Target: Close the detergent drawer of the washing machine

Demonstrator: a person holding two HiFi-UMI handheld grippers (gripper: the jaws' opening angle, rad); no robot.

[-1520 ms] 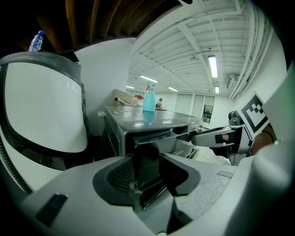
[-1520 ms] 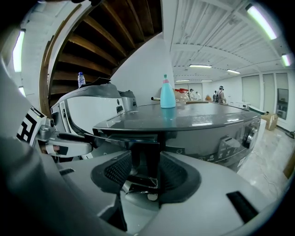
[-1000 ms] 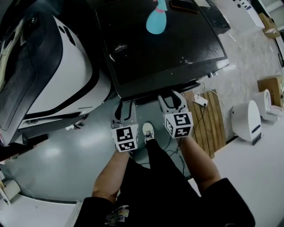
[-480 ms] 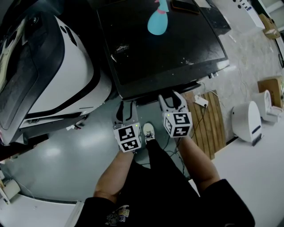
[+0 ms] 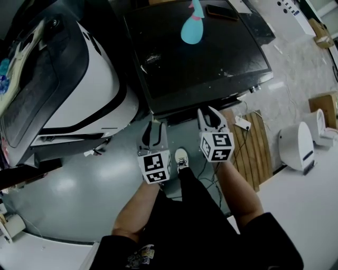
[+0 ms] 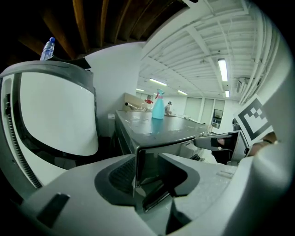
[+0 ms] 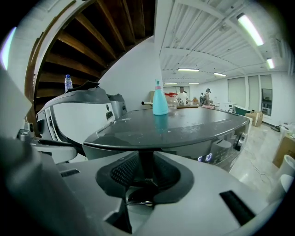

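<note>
The dark grey washing machine (image 5: 200,58) fills the top middle of the head view, and a dark ledge (image 5: 185,113), the drawer as far as I can tell, runs under its front edge. My right gripper (image 5: 209,112) has its tips at that ledge. Its jaws have just been closing and stand narrowly apart. In the right gripper view only the machine's dark front (image 7: 146,168) shows in the gap, and contact with the pads is unclear. My left gripper (image 5: 152,129) is open just short of the machine's front left corner (image 6: 138,154), with nothing held.
A blue spray bottle (image 5: 192,29) and a dark phone (image 5: 221,10) stand on the machine's top. A big white and black appliance (image 5: 68,89) sits close at the left. Wooden slats (image 5: 251,142) with cables and a white bin (image 5: 296,145) lie at the right. My shoe (image 5: 181,157) is on the grey floor.
The right gripper's fingers have drawn closer together. The left gripper has edged up towards the machine's corner. The head view has shifted slightly.
</note>
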